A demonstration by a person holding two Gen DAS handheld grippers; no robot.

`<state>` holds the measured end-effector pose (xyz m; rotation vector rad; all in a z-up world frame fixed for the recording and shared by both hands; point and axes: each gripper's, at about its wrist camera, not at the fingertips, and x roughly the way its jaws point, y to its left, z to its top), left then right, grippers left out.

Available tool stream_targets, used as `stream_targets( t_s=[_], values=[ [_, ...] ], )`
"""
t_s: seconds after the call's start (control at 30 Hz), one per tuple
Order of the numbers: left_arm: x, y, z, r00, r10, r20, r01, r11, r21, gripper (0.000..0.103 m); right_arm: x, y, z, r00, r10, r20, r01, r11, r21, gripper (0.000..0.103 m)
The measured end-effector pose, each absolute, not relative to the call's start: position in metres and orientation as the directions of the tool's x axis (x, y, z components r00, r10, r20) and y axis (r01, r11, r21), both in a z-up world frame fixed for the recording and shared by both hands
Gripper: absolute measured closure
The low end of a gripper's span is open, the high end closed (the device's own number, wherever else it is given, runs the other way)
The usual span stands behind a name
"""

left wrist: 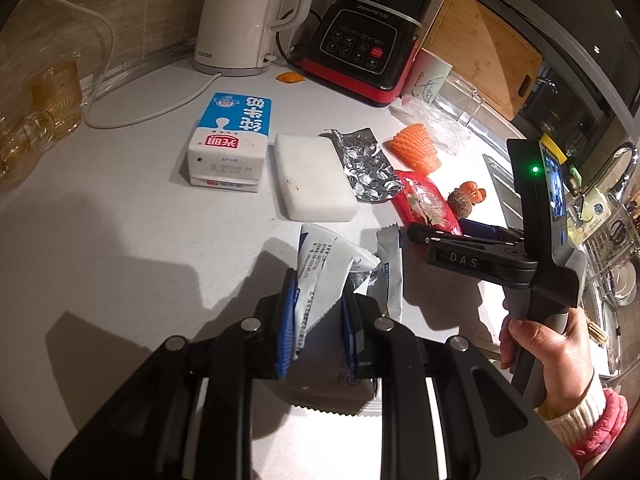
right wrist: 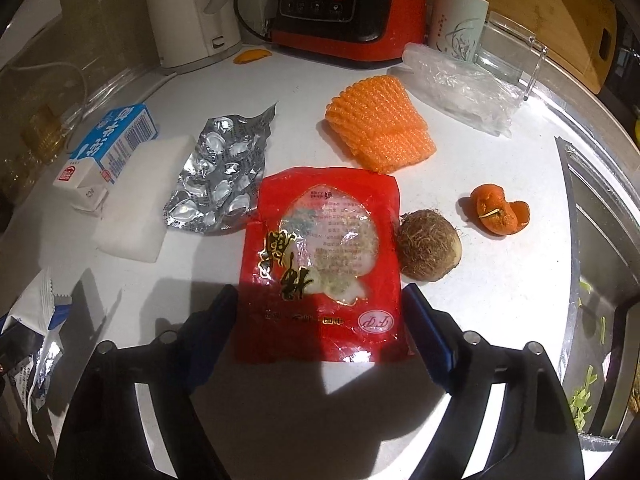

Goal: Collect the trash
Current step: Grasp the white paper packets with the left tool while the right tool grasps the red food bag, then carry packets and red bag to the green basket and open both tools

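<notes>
Red plastic wrapper (right wrist: 320,264) lies flat on the countertop (right wrist: 500,300) between the wide-open, empty right gripper (right wrist: 320,332), long axis running away toward the back edge, while the left gripper (left wrist: 316,300) apparently pinches a white sachet (left wrist: 324,268).

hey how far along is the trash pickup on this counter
Early. No bin shows, so nothing looks binned. In hand: the left gripper pinches white wrappers; the right gripper is open around the red packet. Left: blister foil, milk carton, orange netting, peel, plastic bag.
</notes>
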<state>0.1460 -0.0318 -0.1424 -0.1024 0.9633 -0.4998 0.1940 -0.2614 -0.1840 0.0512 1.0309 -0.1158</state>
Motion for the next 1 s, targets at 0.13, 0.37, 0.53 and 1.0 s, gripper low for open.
stream_targets(
  t_s=[0.13,0.37,0.53,1.0],
  values=[
    [0.146,-0.03,-0.143,0.46,-0.458,-0.761,0.355,0.88,-0.315,0.083,0.195,-0.266,-0.181,0.512,-0.054,-0.858,0.117,0.993,0.008,0.04],
    [0.145,-0.031,-0.142,0.455,-0.463,-0.761,0.359,0.877,-0.319,0.083,0.191,-0.272,-0.176,0.519,-0.013,-0.855,0.087,0.995,0.038,0.067],
    [0.143,-0.034,-0.142,0.446,-0.47,-0.762,0.361,0.873,-0.327,0.083,0.188,-0.28,-0.174,0.523,0.031,-0.852,0.078,0.993,0.084,0.091],
    [0.143,-0.033,-0.143,0.437,-0.471,-0.767,0.349,0.874,-0.338,0.083,0.18,-0.292,-0.173,0.508,0.09,-0.857,0.063,0.988,0.141,0.1]
  ],
)
